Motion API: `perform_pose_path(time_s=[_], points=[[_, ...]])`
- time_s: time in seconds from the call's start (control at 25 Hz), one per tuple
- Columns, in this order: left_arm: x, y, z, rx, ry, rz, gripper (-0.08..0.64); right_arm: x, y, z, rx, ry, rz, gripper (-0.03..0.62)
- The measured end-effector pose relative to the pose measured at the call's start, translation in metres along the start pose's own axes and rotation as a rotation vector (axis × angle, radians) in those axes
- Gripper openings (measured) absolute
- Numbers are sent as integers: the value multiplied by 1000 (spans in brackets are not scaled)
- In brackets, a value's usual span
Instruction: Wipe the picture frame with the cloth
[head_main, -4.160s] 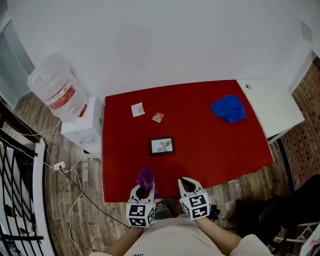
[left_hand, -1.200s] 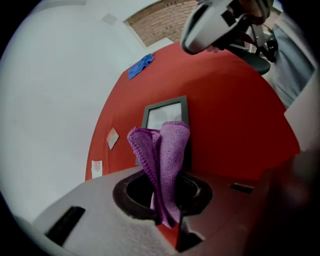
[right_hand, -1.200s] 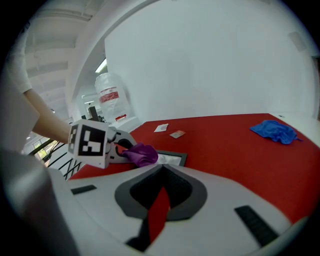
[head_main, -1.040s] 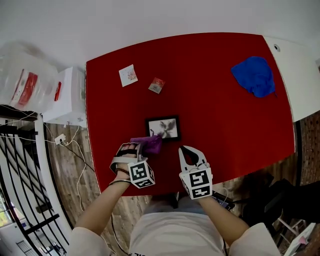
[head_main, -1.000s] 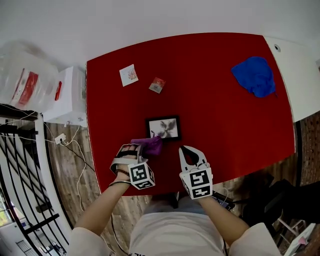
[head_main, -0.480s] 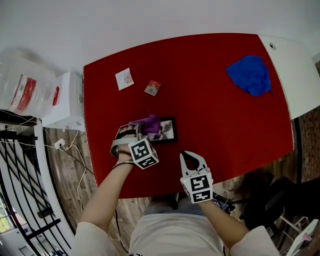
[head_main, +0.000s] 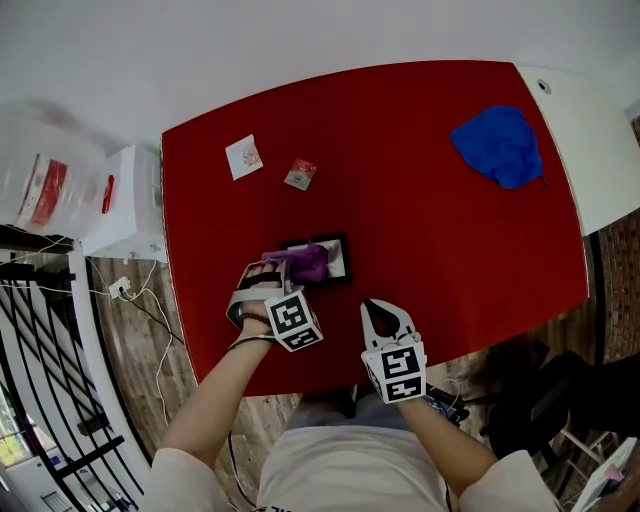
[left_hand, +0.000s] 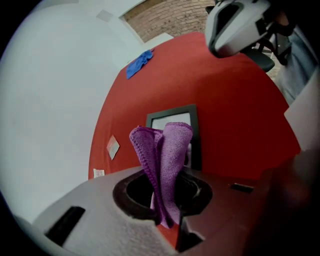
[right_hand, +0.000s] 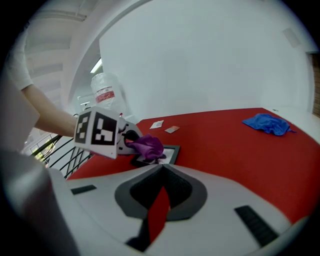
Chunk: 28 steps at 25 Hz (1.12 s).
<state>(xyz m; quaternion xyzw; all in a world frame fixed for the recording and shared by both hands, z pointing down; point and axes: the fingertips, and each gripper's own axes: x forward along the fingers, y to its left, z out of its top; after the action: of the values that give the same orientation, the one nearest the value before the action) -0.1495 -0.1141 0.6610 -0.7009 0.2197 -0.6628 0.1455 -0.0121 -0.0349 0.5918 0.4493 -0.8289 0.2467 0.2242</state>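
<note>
A small black picture frame (head_main: 335, 260) lies flat on the red table (head_main: 430, 230), left of the middle. My left gripper (head_main: 278, 270) is shut on a purple cloth (head_main: 304, 262), and the bunched cloth rests on the frame's left part. In the left gripper view the cloth (left_hand: 166, 150) stands up between the jaws of my left gripper (left_hand: 167, 197), with the frame (left_hand: 172, 111) just beyond it. My right gripper (head_main: 375, 306) hovers shut and empty near the table's front edge, right of the frame. The right gripper view looks past my right gripper (right_hand: 161, 171) at the cloth (right_hand: 148, 146) on the frame (right_hand: 172, 153).
A crumpled blue cloth (head_main: 497, 145) lies at the table's far right. Two small cards (head_main: 243, 156) (head_main: 299, 174) sit at the far left. A white side table (head_main: 600, 130) adjoins on the right. A water dispenser (head_main: 60, 185) stands left of the table.
My left gripper has carried the purple cloth forward from the near side onto the frame, then slid it a little across the frame. The right gripper has stayed put.
</note>
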Motion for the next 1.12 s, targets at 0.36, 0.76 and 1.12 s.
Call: perform_pose_path(time_s=[0.36, 0.76, 1.12], points=[[-35, -58, 0, 42, -25, -53, 61, 8, 14, 5, -19, -2, 31, 5], [-8, 23, 18, -46, -36, 14, 61, 0, 11, -7, -5, 17, 22, 5], [19, 32, 27, 8, 4, -2, 61, -4, -9, -11, 23, 19, -15, 5]])
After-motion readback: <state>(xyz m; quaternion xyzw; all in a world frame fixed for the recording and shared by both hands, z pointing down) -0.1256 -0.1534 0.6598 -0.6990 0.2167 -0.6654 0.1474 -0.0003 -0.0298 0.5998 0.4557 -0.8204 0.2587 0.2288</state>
